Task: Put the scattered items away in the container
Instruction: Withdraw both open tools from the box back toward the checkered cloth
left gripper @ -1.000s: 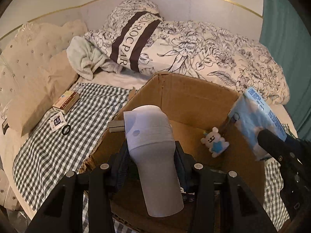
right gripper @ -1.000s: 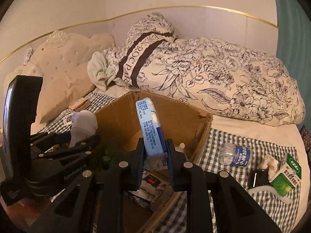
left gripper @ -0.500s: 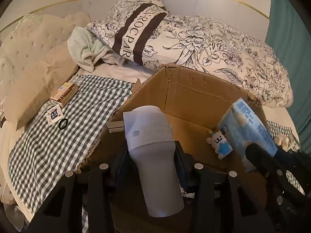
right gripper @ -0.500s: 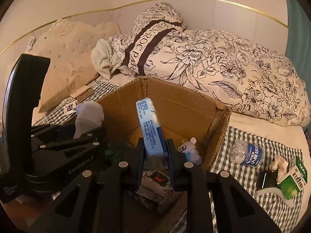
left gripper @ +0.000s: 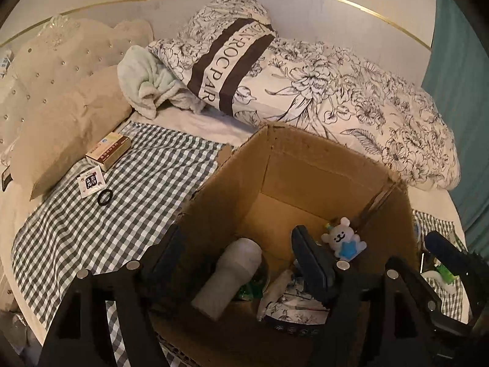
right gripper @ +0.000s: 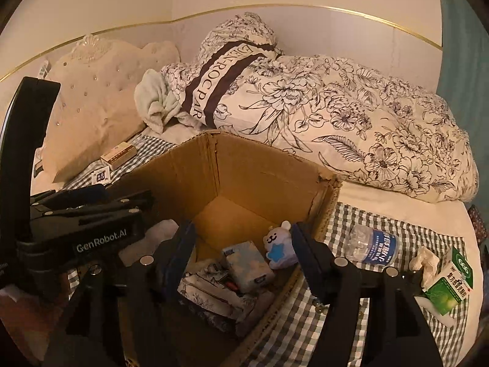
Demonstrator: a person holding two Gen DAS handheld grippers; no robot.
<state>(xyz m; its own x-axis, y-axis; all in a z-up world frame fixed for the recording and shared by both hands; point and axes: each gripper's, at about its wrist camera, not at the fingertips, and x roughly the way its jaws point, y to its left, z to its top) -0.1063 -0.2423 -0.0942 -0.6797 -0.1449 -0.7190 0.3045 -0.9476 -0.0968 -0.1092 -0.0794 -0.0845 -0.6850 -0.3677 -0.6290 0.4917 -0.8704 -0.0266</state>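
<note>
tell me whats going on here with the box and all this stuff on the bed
A person is tidying a bed with two handheld grippers. The left gripper and right gripper have both just opened over the cardboard box, leaving a white roll and a blue pack inside. A bottle still lies outside.

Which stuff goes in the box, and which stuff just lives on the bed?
For the tidying:
- cardboard box
- water bottle
- green carton
- crumpled tissue
- small brown box
- sachet
- black ring

Just bedding:
- floral duvet
- striped pillow
- beige cushion
- mint towel
</note>
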